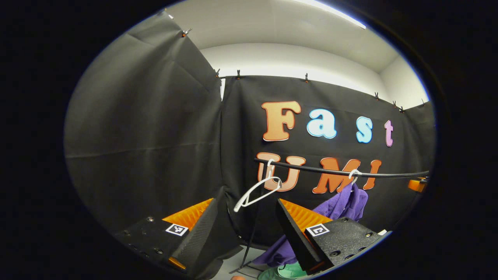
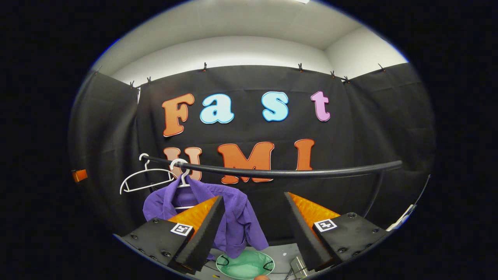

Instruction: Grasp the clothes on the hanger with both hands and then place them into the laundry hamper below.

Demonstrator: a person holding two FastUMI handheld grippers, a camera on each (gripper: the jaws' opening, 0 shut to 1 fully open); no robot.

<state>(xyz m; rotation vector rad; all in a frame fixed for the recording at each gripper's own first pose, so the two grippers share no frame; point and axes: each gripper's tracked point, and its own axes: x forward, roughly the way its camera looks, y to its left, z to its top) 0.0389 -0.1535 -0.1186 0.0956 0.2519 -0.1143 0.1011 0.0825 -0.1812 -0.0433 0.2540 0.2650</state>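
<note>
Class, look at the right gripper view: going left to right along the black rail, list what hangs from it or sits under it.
Empty white hanger → purple shirt on its hanger → green laundry hamper below the shirt's right side.

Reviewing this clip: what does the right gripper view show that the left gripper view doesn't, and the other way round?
Right gripper view: the hamper with its whole round mouth and two black handles, the shirt spread front-on, and the rail bending down at its right end.
Left gripper view: a ceiling light strip and the rack's leg.
Both: the rail, an empty hanger, the purple shirt hanging above the green hamper, and that view's own hand-held gripper, open with nothing between its fingers: left, right.
</note>
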